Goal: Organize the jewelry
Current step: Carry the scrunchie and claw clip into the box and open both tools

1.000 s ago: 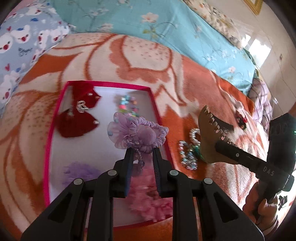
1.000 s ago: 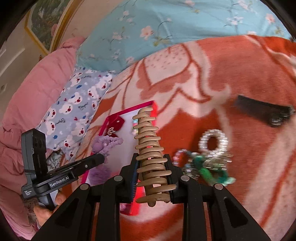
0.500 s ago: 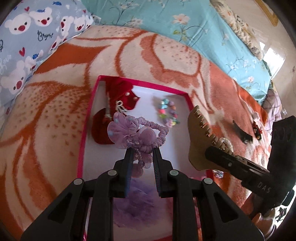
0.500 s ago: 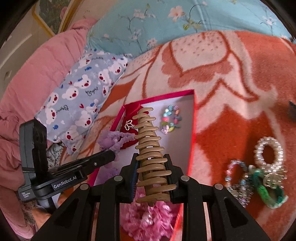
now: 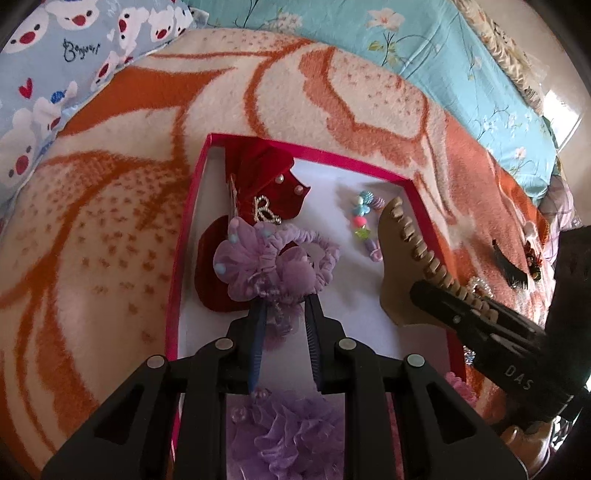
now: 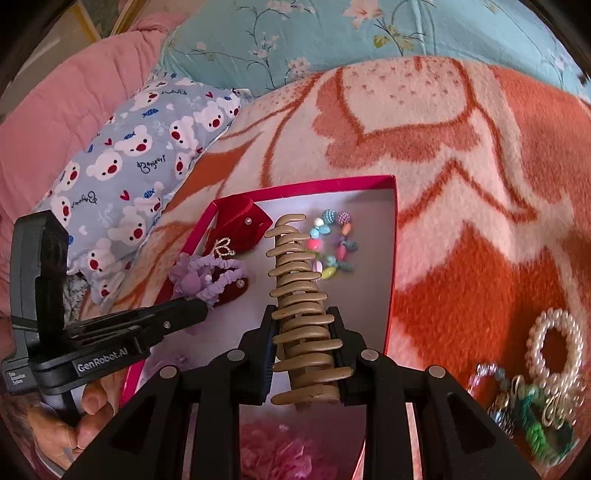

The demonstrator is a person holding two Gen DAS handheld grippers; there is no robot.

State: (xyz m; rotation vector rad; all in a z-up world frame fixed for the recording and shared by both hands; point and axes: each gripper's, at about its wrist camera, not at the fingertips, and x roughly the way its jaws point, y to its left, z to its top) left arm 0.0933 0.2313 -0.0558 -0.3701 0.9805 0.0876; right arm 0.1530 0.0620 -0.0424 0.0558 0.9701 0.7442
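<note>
Pink-rimmed tray (image 5: 184,236), white floor, set on an orange-and-cream floral blanket (image 5: 110,229); holds a dark red velvet bow (image 5: 266,184) with pearls and a small crown charm, a multicoloured bead bracelet (image 6: 334,247) toward the far right corner, a lilac tulle flower (image 5: 295,432) and a pink ruffled piece (image 6: 284,454) at the near end. Left gripper (image 5: 284,306): clamped on a lilac scrunchie (image 5: 273,262) with gauze flower, held above the tray over the near lobe of the red bow. Right gripper (image 6: 304,321): jaws pressed on both sides of a tan claw hair clip (image 6: 303,310) (long, many-toothed, teeth interlocked), poised over the tray's right half beside the bracelet. Outside the tray, on the blanket to its right: a pearl ring-shaped hair tie (image 6: 554,343), a tangle of green and silver bracelets (image 6: 528,406), a black comb-like clip (image 5: 509,266). Bear-print pillow (image 6: 125,173) and blue floral bedding (image 6: 332,33) beyond
</note>
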